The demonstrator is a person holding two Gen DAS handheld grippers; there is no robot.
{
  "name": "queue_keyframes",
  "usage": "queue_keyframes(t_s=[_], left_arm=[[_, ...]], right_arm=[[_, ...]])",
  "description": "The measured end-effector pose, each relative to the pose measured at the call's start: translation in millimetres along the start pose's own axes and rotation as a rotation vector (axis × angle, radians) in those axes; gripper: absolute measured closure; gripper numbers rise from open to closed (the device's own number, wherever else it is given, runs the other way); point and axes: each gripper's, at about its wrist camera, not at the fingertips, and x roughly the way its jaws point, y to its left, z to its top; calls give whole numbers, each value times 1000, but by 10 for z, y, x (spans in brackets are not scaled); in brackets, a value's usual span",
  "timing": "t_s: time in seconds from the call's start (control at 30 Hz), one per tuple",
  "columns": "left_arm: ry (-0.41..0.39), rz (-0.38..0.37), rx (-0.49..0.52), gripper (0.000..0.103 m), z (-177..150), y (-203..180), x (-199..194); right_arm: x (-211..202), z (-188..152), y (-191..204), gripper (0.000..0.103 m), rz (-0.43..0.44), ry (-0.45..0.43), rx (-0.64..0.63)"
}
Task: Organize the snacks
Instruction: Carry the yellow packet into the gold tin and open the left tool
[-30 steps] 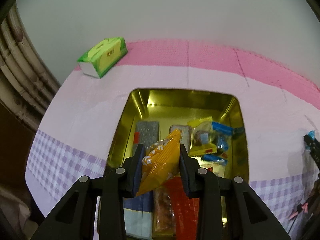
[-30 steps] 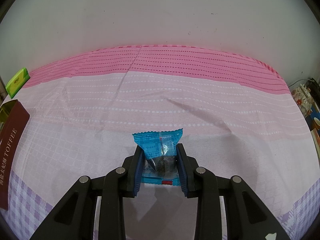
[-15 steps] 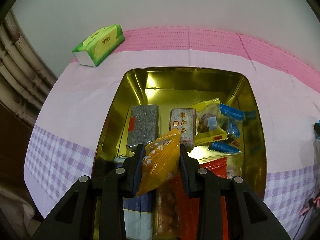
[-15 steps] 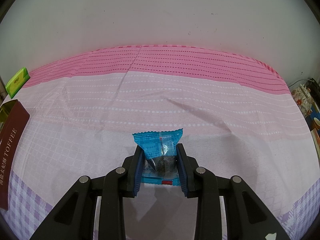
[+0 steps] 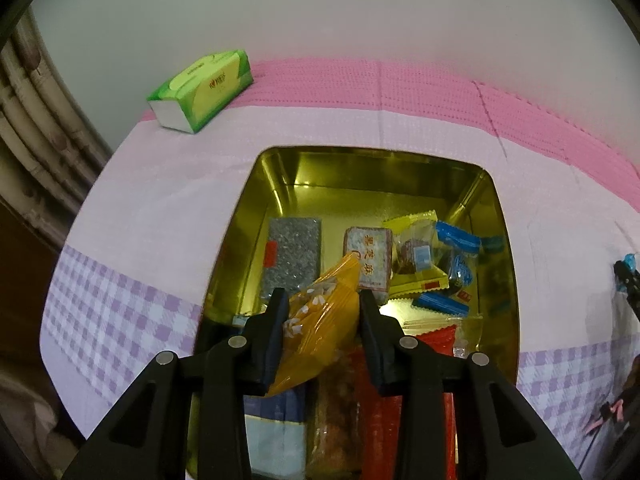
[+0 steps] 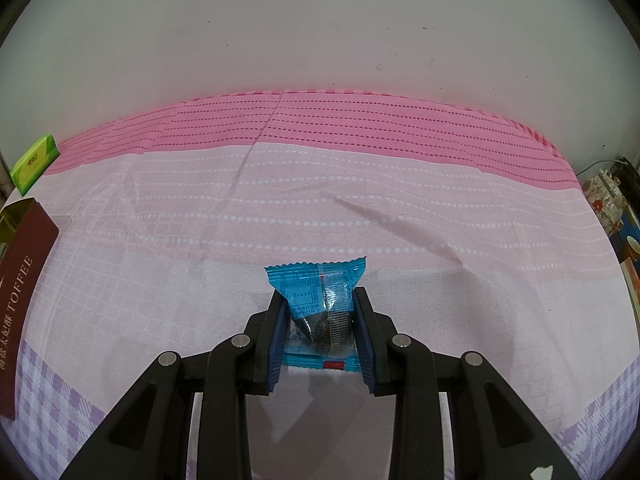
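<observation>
My left gripper [image 5: 320,304] is shut on an orange snack packet [image 5: 320,328] and holds it over the near part of a gold tin [image 5: 496,216]. The tin holds several snacks: a grey bar [image 5: 292,256], a brown square pack [image 5: 370,260], a yellow pack [image 5: 416,252], blue packs [image 5: 456,240] and a red pack [image 5: 436,340]. My right gripper [image 6: 320,300] is shut on a blue snack packet [image 6: 320,296], just above the pink cloth [image 6: 360,208]. The tin's dark red side [image 6: 24,276] shows at the right wrist view's left edge.
A green tissue pack [image 5: 202,90] lies at the back left of the table, also in the right wrist view [image 6: 34,162]. A wall stands behind the table. Pipes [image 5: 36,128] run at the far left. Clutter [image 6: 608,200] sits past the table's right end.
My left gripper with the orange packet moved forward over the tin, then drew back a little. My right gripper and blue packet have not moved.
</observation>
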Motion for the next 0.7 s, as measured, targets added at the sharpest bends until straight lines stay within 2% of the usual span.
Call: queue_keyframes(t_s=[0.43, 0.7], left_arm=[[-69, -34, 5, 62, 34, 12, -336], [-110, 13, 4, 59, -34, 98, -480]], right_arm=[[-4, 2, -10, 73, -9, 0, -8], [-2, 2, -31, 73, -12, 1, -12]])
